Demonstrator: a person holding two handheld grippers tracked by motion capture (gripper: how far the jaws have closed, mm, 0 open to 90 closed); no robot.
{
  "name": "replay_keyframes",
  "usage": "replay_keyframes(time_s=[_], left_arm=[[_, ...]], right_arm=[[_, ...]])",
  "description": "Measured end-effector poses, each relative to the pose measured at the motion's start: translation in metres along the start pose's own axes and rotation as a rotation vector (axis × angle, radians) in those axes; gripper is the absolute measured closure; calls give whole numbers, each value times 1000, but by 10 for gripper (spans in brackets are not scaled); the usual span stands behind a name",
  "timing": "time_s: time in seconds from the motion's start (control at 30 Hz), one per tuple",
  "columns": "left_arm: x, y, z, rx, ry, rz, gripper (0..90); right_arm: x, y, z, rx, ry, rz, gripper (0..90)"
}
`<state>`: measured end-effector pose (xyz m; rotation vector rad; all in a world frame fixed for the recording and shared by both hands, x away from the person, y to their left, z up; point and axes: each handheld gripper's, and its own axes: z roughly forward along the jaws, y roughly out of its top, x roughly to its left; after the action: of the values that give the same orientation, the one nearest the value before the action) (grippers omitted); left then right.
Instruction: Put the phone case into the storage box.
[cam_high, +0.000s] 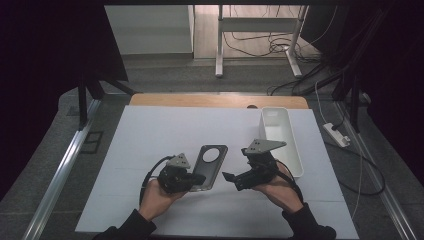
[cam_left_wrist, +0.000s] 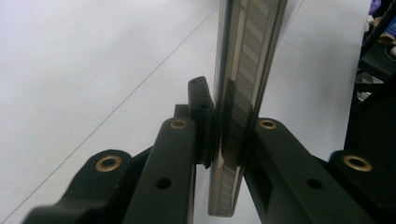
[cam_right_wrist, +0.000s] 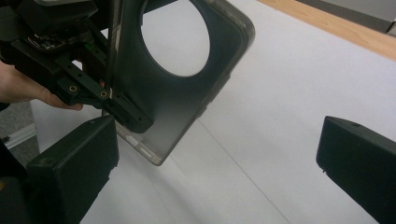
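Smoky translucent phone case (cam_high: 210, 166) hangs above the white worktop (cam_high: 150, 135), pinched by one edge.
The left claw (cam_high: 196, 179) is clamped on its rim; the right claw (cam_high: 231, 179) stands apart nearby. Such a thin edge grip could let it twist or slip.

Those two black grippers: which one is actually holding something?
The left gripper: its jaws pinch the dark phone case by its edge. The right gripper stands open, empty.
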<state>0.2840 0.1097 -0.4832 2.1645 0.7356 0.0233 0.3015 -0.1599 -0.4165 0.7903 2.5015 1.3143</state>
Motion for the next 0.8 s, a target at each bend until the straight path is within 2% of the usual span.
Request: replay_keyframes(time_s=[0.17, 0.3, 0.4, 0.53, 0.57, 0.67, 0.7, 0.73, 0.77, 0.8], left_arm=[[-3, 1, 1, -2, -12, 2, 841], [-6, 2, 3, 0, -22, 4, 841], [-7, 2, 4, 4, -33, 4, 841], [-9, 3, 5, 15, -44, 14, 841], [-9, 3, 5, 15, -44, 14, 841], [-10, 4, 6, 16, -52, 13, 841], [-10, 4, 6, 16, -52, 13, 841], [-10, 4, 7, 19, -55, 17, 841], [-10, 4, 7, 19, -55, 17, 841], [-11, 4, 7, 17, -57, 13, 841]], right_arm=[[0, 3, -1, 5, -33, 10, 0], [1, 6, -3, 4, -83, 18, 0], [2, 8, -4, -2, -85, 8, 0], [3, 10, -7, -26, -114, 8, 94], [3, 10, -7, -26, -114, 8, 94], [3, 11, -10, -41, -138, -2, 200], [3, 11, -10, -41, -138, -2, 200], [4, 11, -12, -54, -144, -10, 313], [4, 11, -12, -54, -144, -10, 313], [4, 11, -13, -55, -147, -12, 350]])
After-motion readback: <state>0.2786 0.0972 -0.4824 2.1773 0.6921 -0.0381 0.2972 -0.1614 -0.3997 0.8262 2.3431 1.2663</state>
